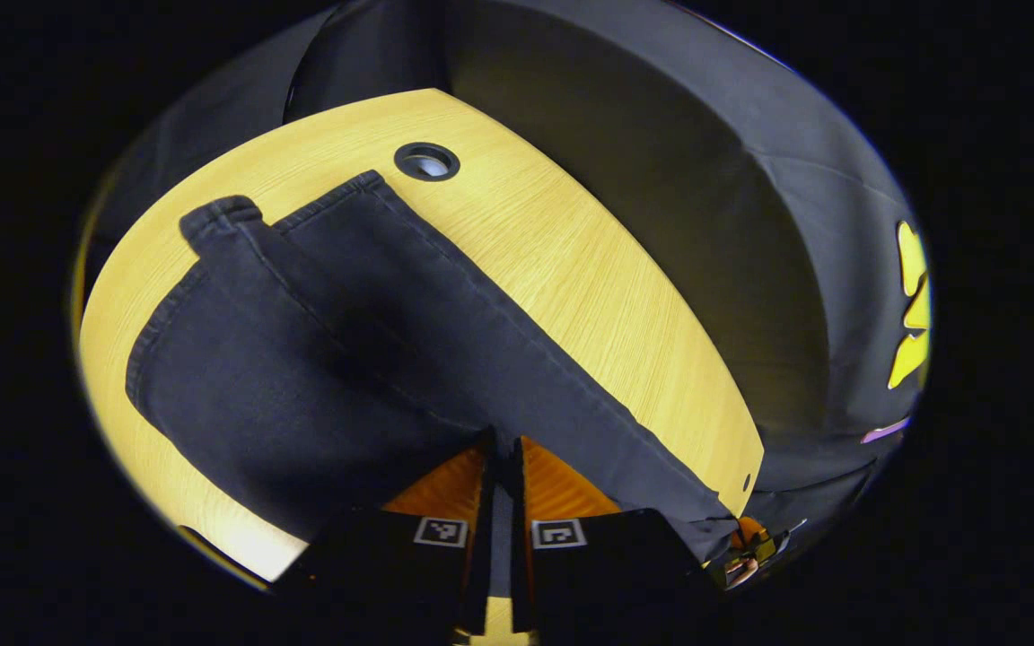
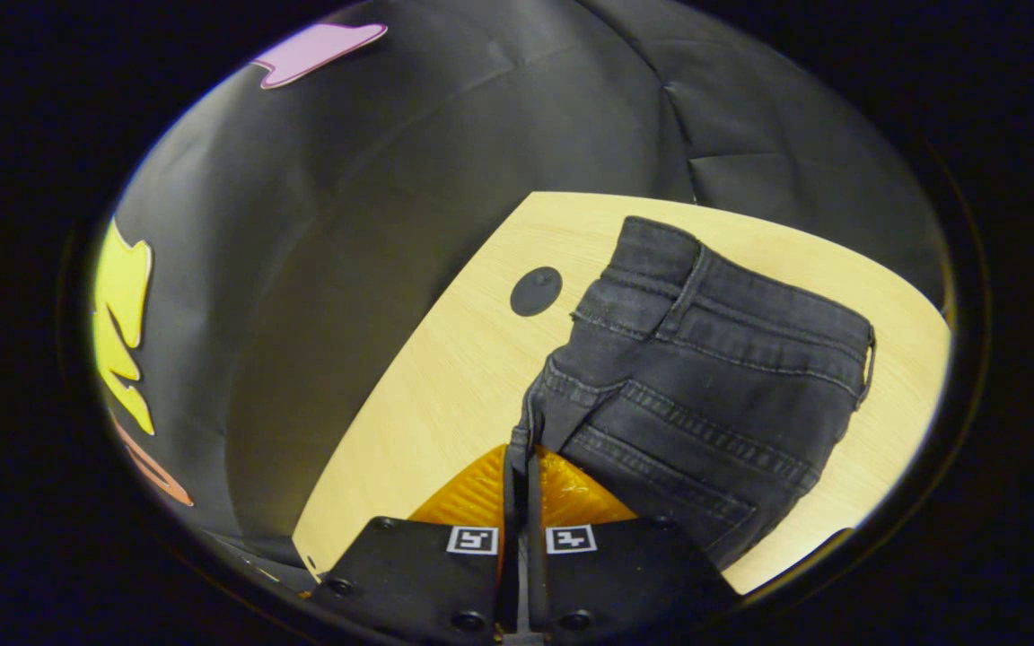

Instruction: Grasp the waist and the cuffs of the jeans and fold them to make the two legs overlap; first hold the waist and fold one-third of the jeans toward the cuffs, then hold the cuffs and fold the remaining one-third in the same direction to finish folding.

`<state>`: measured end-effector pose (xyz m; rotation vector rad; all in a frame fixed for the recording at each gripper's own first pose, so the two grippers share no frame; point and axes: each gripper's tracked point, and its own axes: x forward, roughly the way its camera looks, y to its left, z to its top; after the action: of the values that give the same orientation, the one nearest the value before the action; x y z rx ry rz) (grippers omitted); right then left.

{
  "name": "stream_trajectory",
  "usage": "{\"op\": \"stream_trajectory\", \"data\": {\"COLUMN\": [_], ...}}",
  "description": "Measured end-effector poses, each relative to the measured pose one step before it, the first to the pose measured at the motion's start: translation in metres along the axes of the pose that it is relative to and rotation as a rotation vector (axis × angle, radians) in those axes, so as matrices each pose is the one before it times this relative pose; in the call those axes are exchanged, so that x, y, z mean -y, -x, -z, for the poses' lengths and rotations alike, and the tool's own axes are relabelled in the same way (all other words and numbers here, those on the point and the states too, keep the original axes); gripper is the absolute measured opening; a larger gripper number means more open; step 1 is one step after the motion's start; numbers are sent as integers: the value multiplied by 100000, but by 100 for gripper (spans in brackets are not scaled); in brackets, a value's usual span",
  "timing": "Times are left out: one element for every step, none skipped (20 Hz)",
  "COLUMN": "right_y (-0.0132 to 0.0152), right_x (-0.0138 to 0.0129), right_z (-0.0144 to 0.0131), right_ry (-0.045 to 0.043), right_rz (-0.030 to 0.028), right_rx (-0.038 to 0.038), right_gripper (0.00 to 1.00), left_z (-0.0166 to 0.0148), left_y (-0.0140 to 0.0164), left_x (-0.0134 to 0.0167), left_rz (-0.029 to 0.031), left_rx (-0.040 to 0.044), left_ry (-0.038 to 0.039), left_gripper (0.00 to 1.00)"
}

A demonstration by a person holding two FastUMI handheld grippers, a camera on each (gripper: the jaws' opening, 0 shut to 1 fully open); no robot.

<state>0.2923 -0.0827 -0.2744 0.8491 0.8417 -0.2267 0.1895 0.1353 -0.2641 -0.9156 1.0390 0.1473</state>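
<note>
I count one pair of jeans (image 1: 346, 359) with two cuffs at my left view's upper left, one table (image 1: 571, 269), one cable hole (image 1: 427, 162), and my two grippers, left (image 1: 503, 449) and right (image 2: 519, 458).

table: light wood-grain top (image 1: 571, 269), rounded edge, lit brightly; also seen in right gripper view (image 2: 445, 377)
cable hole: round dark grommet (image 1: 427, 161) set in the tabletop near its far edge, pale centre
second hole cover: flat dark round cap (image 2: 536, 291) flush in the tabletop, near the table's edge
wall: black cloth (image 1: 679, 179) behind the table, creased, seams visible; same cloth in right gripper view (image 2: 409, 144)
</note>
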Motion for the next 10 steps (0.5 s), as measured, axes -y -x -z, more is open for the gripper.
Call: {"op": "stream_trajectory", "data": {"right_y": [-58, 139, 385, 810, 724, 841, 1170, 1202, 578, 944], "right_x": [-561, -742, -434, -401, -631, -765, -493, -198, 182, 550], "right_z": [40, -275, -128, -464, -535, -564, -763, -982, -1216, -1083], "right_ry": [-270, 749, 2242, 3453, 4046, 4353, 4729, 4885, 5217, 5251], "right_rz": [-3085, -2251, -1460, -710, -1896, -1364, -464, -509, 383, 1943], "right_rx": [-77, 75, 827, 1554, 1908, 2130, 2260, 3319, 4018, 4475], "right_gripper": [3, 21, 39, 57, 74, 92, 98, 98, 98, 98], "left_z": [-362, -777, -945, -835, -884, -1151, -1703, -2230, -2412, -2599], "left_y": [292, 468, 649, 594, 1015, 1197, 1268, 1628, 1587, 1624], "left_x": [-47, 79, -271, 90, 373, 542, 641, 849, 797, 989], "left_rz": [-181, -278, -2562, -363, 448, 136, 331, 651, 337, 1590], "left_rx": [1896, 4433, 5022, 3347, 3344, 4570, 6826, 8572, 8462, 8664], "left_ry": [-2656, -3494, -4631, -4220, -2951, -3712, -5573, -7061, -6748, -5116], "left_gripper": [7, 38, 69, 99, 98, 98, 98, 98, 98, 98]}}
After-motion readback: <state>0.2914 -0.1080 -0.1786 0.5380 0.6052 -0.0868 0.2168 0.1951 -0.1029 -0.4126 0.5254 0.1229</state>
